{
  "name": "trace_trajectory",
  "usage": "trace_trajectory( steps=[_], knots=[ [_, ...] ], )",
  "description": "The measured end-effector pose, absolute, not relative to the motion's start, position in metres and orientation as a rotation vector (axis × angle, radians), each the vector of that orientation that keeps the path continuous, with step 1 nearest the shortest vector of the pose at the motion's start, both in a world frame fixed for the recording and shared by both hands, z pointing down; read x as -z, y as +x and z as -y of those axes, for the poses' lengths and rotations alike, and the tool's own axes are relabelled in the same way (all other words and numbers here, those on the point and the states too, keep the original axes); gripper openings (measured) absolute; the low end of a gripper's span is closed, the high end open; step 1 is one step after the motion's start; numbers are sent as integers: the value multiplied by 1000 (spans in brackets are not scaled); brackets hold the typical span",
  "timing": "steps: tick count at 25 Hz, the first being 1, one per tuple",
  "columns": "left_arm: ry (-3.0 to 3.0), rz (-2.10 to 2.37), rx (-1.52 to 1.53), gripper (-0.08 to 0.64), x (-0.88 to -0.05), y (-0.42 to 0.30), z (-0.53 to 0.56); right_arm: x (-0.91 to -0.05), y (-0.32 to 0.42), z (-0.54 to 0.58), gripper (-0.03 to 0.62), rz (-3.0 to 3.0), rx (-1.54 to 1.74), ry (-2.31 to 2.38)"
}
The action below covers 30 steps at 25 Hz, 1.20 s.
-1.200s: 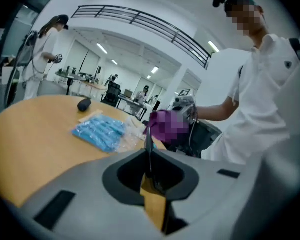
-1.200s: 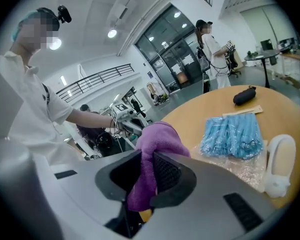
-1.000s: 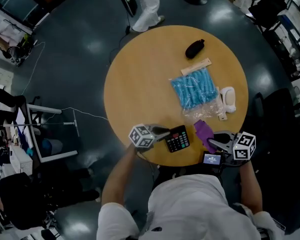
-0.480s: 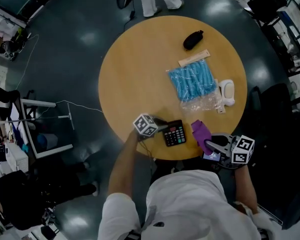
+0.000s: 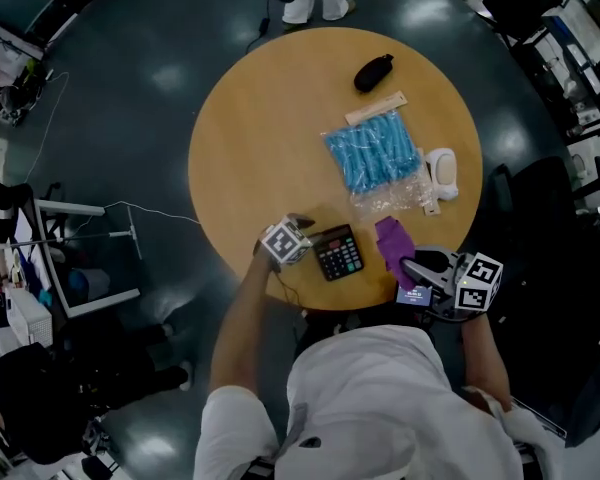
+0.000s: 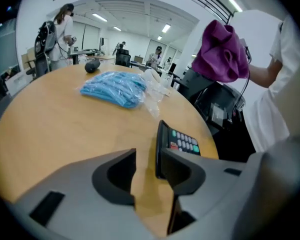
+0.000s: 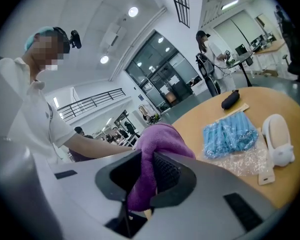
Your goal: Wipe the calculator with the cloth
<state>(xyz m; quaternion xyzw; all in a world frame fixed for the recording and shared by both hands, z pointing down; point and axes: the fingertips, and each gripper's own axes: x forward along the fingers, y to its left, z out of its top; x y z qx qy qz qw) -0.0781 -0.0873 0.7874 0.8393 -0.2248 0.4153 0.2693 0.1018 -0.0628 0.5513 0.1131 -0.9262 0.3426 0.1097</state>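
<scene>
A black calculator [image 5: 338, 252] lies flat on the round wooden table [image 5: 260, 118] near its front edge. My left gripper [image 5: 308, 230] is at the calculator's left edge and its jaws are opening. In the left gripper view, the calculator [image 6: 182, 141] lies against the right jaw of the left gripper [image 6: 146, 156], with bare table in the gap between the jaws. To the calculator's right, my right gripper [image 5: 420, 265] is shut on a purple cloth [image 5: 391, 245] and holds it above the table edge. The cloth [image 7: 160, 139] bunches up between the jaws of the right gripper [image 7: 146, 171].
A bag of blue items [image 5: 372, 148] with clear plastic lies mid-table. Beside it is a white device [image 5: 441, 171]. A wooden strip [image 5: 375, 108] and a black pouch [image 5: 373, 72] lie farther back. People stand beyond the table's far edge.
The left gripper has sunk toward the table and tilted downward at the calculator's left edge. Its jaws have spread apart. The right gripper with the cloth has barely moved.
</scene>
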Motion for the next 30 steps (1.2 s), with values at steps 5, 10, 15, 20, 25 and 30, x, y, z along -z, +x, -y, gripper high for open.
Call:
trace_trajectory(
  steps=[5, 10, 15, 20, 25, 30],
  knots=[
    [2311, 904, -985, 151, -722, -99, 110, -524, 99, 81, 71, 2798, -834, 491],
    [2414, 1480, -881, 150, -611, -124, 125, -486, 83, 96, 71, 2875, -561, 644],
    [2374, 2206, -687, 45, -467, -128, 101, -443, 69, 111, 71, 2960, -332, 842],
    [2240, 2421, -268, 6, -419, -108, 60, -427, 62, 113, 71, 2975, -249, 1003],
    [2038, 2262, -184, 6, -478, -106, 49, -454, 64, 101, 71, 2904, -222, 1075],
    [1989, 2231, -188, 6, -488, -105, 38, -469, 65, 85, 71, 2861, -218, 1052]
  ],
)
